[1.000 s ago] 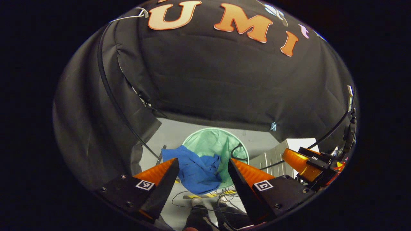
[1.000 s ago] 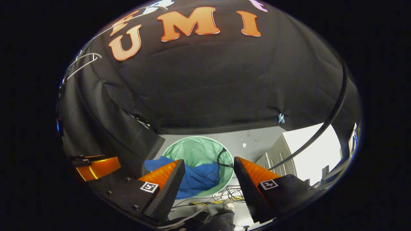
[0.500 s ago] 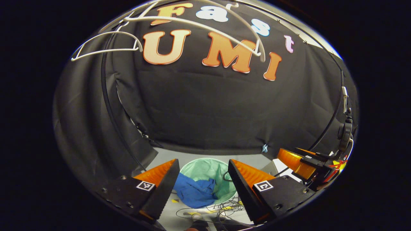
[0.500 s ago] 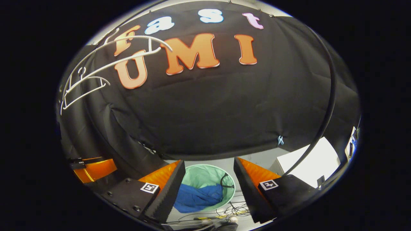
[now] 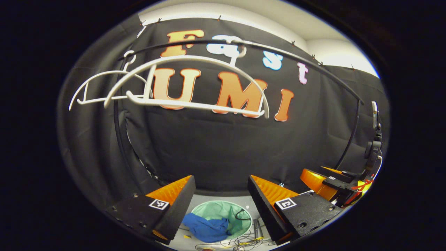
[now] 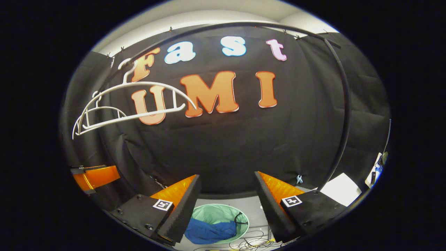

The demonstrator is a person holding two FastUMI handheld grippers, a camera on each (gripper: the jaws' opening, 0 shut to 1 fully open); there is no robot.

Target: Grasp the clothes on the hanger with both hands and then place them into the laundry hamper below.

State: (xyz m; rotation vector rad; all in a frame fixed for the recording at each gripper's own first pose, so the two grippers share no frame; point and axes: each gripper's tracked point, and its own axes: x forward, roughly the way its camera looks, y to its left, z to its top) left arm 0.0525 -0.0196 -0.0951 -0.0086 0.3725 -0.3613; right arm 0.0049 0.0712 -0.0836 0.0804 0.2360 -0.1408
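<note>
A blue garment [image 5: 205, 228] [image 6: 209, 233] lies over the near rim of the round green laundry hamper [image 5: 230, 214] [image 6: 223, 213] on the floor far below. Two bare white hangers [image 5: 195, 101] [image 6: 139, 111] hang on the black rail [image 5: 296, 61] [image 6: 343, 104] above. My left gripper [image 5: 221, 184] stands open with nothing between its fingers, well above the hamper. My right gripper [image 6: 226, 181] is open too and holds nothing. In the left gripper view the right gripper [image 5: 327, 179] shows at the lower right; in the right gripper view the left gripper [image 6: 94, 176] shows at the lower left.
Loose cables [image 5: 244, 240] [image 6: 251, 242] lie on the grey floor in front of the hamper. A white box [image 6: 341, 188] stands at the right, behind the rail's upright. The black cloth wall closes off the back and the left side.
Both grippers have risen and tilted up, still open. The hamper with the blue garment has sunk to the bottom of both views, and the bare hangers and rail have come into full sight.
</note>
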